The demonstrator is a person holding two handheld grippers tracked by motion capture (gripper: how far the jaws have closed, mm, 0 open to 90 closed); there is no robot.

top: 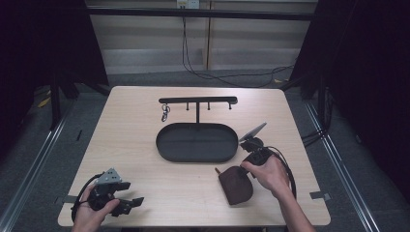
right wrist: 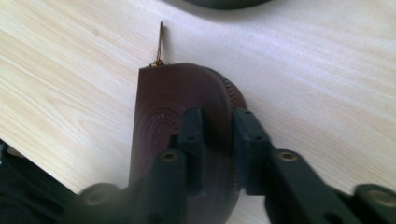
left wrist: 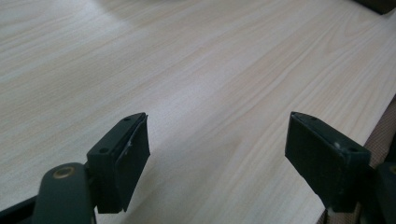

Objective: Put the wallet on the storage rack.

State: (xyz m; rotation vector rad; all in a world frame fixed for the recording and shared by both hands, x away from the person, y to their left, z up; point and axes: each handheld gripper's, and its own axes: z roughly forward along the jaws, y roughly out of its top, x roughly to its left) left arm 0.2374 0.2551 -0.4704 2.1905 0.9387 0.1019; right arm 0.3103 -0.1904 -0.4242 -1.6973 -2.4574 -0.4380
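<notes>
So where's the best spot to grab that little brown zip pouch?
Probably the curved zipper edge. The brown pouch lies flat on the table, so its faces are hard to pinch, but that rounded side bulges up. The right gripper already has its jaws on either side of that edge, coming in from the person's side. The thin zipper pull at the far corner looks too small for a steady hold.

My left gripper carries a grey three-cornered plate; both grippers are black, with brass-ringed screws and looping black cables.
</notes>
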